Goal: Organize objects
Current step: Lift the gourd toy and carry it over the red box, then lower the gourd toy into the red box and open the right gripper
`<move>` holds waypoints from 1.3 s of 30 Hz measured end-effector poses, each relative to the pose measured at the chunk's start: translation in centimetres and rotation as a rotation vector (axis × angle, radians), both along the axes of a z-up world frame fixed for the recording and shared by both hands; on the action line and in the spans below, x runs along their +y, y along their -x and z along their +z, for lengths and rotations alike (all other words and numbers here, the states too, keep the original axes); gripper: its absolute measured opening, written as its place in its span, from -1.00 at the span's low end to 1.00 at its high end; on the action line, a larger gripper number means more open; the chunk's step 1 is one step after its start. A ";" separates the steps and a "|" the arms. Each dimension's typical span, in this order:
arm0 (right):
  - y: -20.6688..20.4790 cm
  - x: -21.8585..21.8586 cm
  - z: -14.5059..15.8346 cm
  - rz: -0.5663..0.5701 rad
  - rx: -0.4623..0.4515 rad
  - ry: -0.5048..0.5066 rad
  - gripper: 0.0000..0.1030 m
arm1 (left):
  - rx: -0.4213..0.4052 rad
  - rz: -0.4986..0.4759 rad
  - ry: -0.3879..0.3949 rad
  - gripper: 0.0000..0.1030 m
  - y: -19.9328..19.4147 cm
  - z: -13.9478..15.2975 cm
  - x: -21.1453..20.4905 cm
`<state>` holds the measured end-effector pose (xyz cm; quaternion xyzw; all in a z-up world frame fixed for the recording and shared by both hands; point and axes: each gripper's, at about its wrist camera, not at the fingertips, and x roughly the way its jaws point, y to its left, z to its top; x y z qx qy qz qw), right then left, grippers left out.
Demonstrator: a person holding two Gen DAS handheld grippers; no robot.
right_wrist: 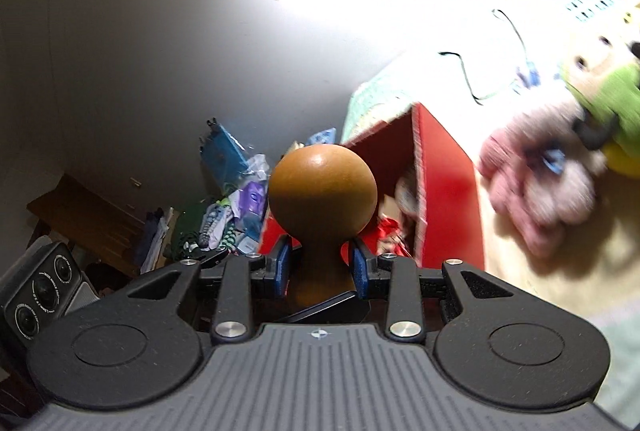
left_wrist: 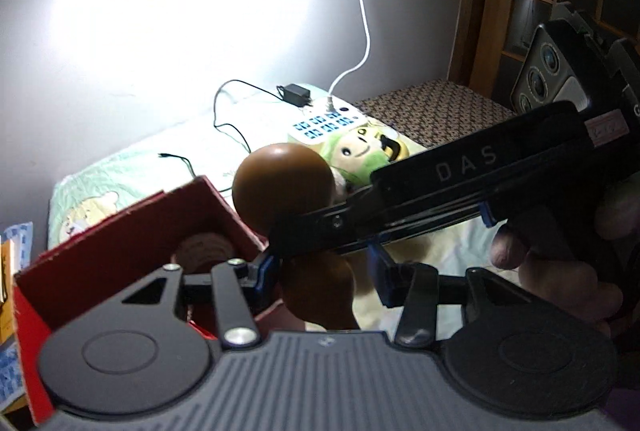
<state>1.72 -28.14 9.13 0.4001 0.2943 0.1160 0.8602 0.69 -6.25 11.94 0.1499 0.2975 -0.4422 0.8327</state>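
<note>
A brown wooden piece with a round knob [right_wrist: 322, 187] stands upright in my right gripper [right_wrist: 320, 267], which is shut on its narrow neck. In the left wrist view the same wooden piece [left_wrist: 284, 183] hangs just right of an open red cardboard box [left_wrist: 132, 231], with the right gripper [left_wrist: 304, 231] reaching in from the right, held by a hand [left_wrist: 560, 271]. My left gripper [left_wrist: 322, 281] is open, and its blue pads [left_wrist: 266, 277] stand either side of the piece's lower part. A brown roll [left_wrist: 204, 247] lies inside the box.
A green and cream plush toy [left_wrist: 360, 151] lies on the bed sheet [left_wrist: 120, 183] behind the box, beside a white power strip [left_wrist: 328, 123], a black adapter [left_wrist: 294, 93] and cables. The red box [right_wrist: 440, 191] holds small items. A clutter pile [right_wrist: 224, 207] sits by the wall.
</note>
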 end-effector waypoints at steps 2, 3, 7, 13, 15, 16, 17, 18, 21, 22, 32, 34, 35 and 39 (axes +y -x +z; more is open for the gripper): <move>-1.9 0.7 0.9 0.021 -0.022 0.017 -0.34 | -0.011 0.026 0.012 -0.07 -1.4 0.8 0.9; -2.9 1.1 1.2 0.033 -0.030 0.026 -0.34 | -0.012 0.041 0.017 -0.07 -2.1 1.1 1.4; -6.9 2.9 1.8 0.079 -0.034 0.050 -0.33 | -0.006 0.104 0.032 -0.06 -5.1 1.6 3.7; -12.3 5.5 0.0 0.147 0.049 0.043 -0.34 | 0.063 0.182 0.020 -0.05 -9.4 -0.4 6.6; -13.5 6.4 -0.8 0.160 0.080 0.047 -0.34 | 0.078 0.198 -0.002 -0.05 -10.3 -1.6 7.2; -13.9 6.9 -1.2 0.168 0.094 0.054 -0.34 | 0.082 0.206 -0.016 -0.05 -10.8 -2.1 7.4; -14.4 7.3 -1.6 0.173 0.108 0.059 -0.35 | 0.087 0.213 -0.029 -0.05 -11.4 -2.7 7.9; -14.9 7.7 -2.0 0.178 0.124 0.065 -0.35 | 0.094 0.219 -0.042 -0.06 -11.8 -3.3 8.0; -16.2 8.4 -3.6 0.183 0.179 0.068 -0.36 | 0.138 0.229 -0.062 -0.06 -13.3 -5.3 8.4; -16.7 8.5 -4.2 0.183 0.198 0.066 -0.37 | 0.157 0.233 -0.067 -0.06 -13.8 -5.9 8.5; -19.8 9.2 -7.7 0.201 0.316 0.109 -0.39 | 0.261 0.237 -0.140 -0.06 -16.6 -10.2 8.0; -20.3 9.1 -8.2 0.204 0.332 0.109 -0.39 | 0.281 0.235 -0.149 -0.07 -17.3 -10.7 7.9; -20.4 9.0 -8.5 0.201 0.338 0.106 -0.39 | 0.297 0.234 -0.152 -0.07 -17.6 -10.8 7.9; -20.9 8.7 -9.3 0.205 0.375 0.087 -0.39 | 0.301 0.242 -0.205 -0.04 -18.3 -11.2 7.2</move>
